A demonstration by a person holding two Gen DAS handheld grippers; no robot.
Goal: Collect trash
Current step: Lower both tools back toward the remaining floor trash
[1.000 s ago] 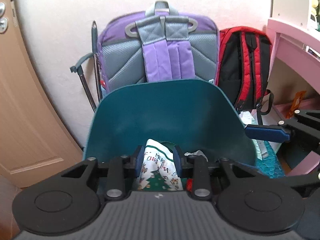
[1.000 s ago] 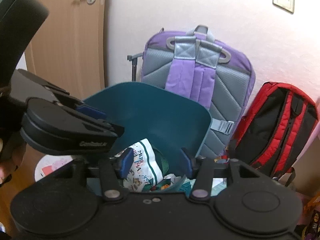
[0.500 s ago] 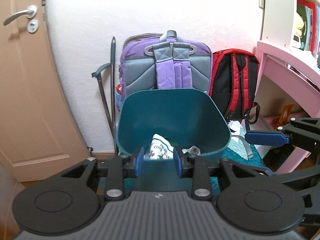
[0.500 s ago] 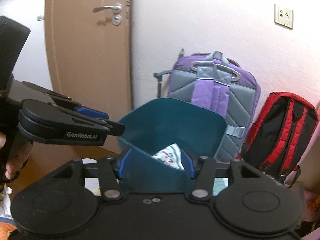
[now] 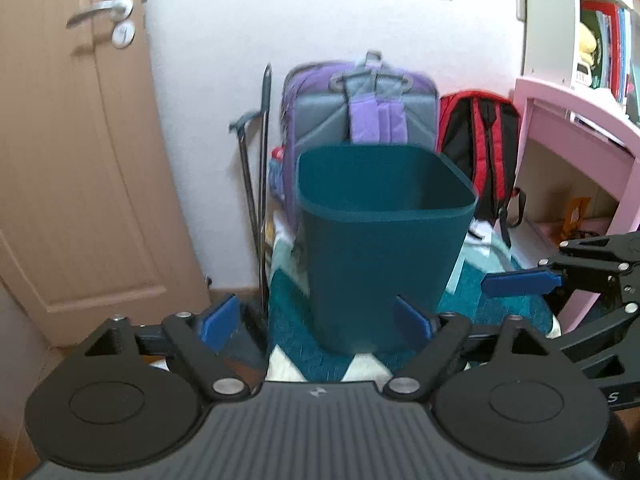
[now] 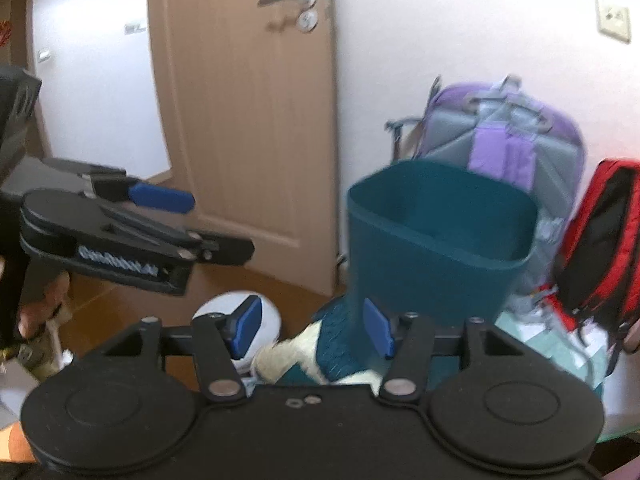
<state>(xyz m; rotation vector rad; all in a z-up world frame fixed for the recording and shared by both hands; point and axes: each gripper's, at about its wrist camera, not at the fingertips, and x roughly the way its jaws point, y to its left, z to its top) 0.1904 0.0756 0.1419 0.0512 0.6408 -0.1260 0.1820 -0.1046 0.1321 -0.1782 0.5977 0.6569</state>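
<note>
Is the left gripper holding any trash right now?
No, the left gripper has nothing between its opening jaws; only the teal bin stands beyond them.

The one legible marking is blurred white lettering, seemingly "GenRobot.AI", along the side of the left gripper [image 6: 162,199], out at nine o'clock in the right wrist view. Book spines at two o'clock in the left view are too small to read.

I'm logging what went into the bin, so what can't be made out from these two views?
- Teal bin contents: both views, hidden by its near wall.
- Purple backpack lower half: left view, behind the bin.
- White round object: right view, partly covered by the right tongs; identity unclear.
- Shelf items: left view, edge-cropped.
</note>
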